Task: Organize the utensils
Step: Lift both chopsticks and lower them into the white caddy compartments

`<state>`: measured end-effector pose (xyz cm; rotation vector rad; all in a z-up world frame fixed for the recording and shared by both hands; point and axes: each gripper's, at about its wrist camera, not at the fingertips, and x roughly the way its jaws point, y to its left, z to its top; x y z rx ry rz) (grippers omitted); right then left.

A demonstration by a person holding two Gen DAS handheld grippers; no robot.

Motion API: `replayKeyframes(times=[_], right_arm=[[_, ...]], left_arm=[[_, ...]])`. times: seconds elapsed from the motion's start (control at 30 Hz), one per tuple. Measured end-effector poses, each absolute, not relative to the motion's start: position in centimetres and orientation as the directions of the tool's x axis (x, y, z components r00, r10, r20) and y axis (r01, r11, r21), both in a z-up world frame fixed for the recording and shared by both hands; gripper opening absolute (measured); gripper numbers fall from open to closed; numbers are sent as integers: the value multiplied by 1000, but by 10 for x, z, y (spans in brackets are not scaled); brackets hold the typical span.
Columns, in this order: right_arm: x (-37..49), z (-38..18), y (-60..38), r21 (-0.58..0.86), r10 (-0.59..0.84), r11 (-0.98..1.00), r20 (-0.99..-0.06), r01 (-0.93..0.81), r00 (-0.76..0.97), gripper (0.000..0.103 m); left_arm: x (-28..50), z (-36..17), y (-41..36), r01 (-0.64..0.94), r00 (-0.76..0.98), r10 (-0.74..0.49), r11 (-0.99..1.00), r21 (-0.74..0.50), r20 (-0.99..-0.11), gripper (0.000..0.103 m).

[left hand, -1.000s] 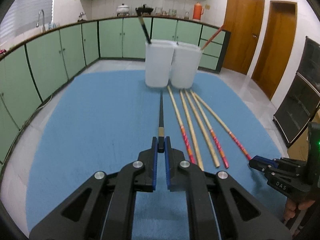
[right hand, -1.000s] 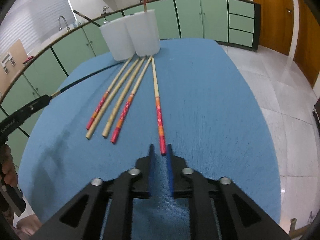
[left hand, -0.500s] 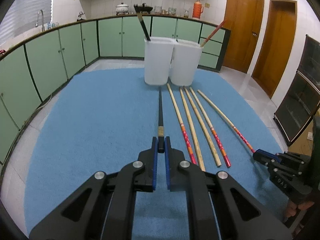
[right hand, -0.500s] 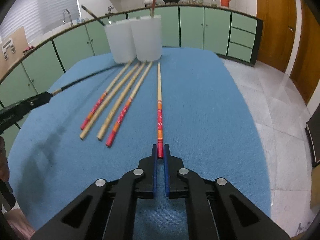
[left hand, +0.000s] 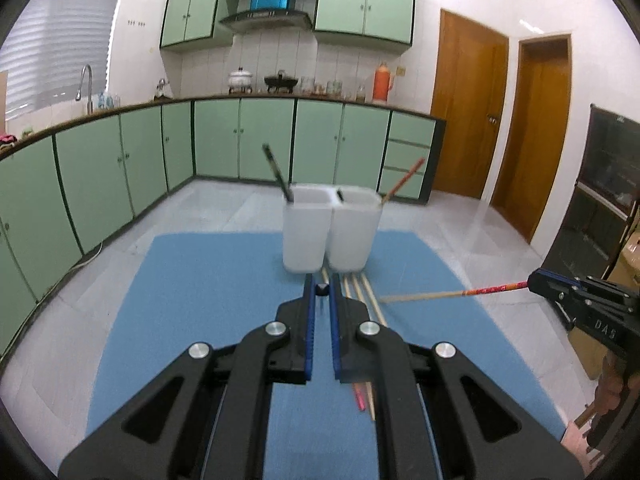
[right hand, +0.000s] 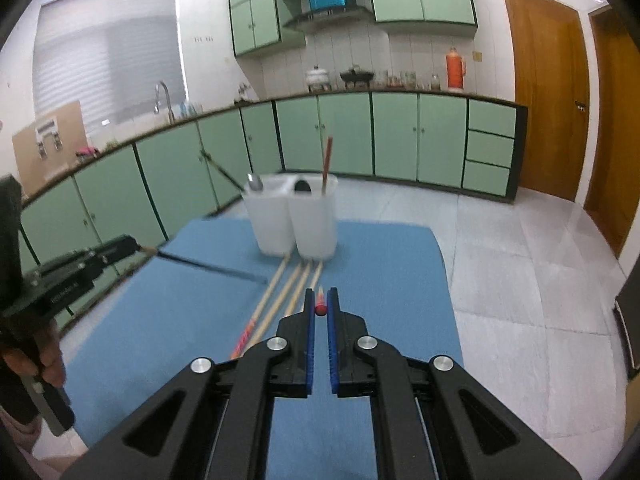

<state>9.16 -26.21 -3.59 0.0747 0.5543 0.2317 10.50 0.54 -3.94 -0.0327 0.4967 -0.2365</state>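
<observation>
My left gripper (left hand: 321, 285) is shut on the end of a black chopstick (right hand: 212, 266), held above the blue mat (left hand: 208, 280). In the right wrist view that gripper (right hand: 134, 242) comes in from the left. My right gripper (right hand: 320, 301) is shut on a red-ended wooden chopstick (left hand: 440, 294), also in the air, and shows at the right edge as the right gripper (left hand: 534, 281). Three wooden chopsticks (right hand: 280, 296) lie on the mat in front of two white containers (left hand: 306, 232) (left hand: 354, 232). One container holds a black chopstick (left hand: 276, 172), the other a red-ended one (left hand: 402, 182).
The mat's far edge runs just behind the containers, and its right edge (right hand: 444, 264) drops to the tiled floor. Green kitchen cabinets (left hand: 120, 168) line the room beyond. A hand (right hand: 44, 356) grips the left gripper's handle at the lower left.
The right gripper shut on the red-ended chopstick. Both grippers then rose and tilted up, lifting their chopsticks off the mat; the containers now look farther and lower.
</observation>
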Motion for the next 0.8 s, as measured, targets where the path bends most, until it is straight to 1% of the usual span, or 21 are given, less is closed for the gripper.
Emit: replayKeyframes(times=[0.1, 0.37, 0.8], right_arm=[[98, -16, -267, 152, 258, 966, -478, -211, 839, 6], [113, 18, -274, 141, 283, 959, -441, -245, 852, 6], [125, 56, -267, 139, 356, 935, -377, -327, 855, 6]], left_arm=[[112, -28, 5, 229, 859, -251, 968, -102, -447, 5], [132, -9, 7, 255, 860, -287, 958, -131, -422, 5], [138, 26, 5, 287, 882, -309, 951, -116, -356, 5]])
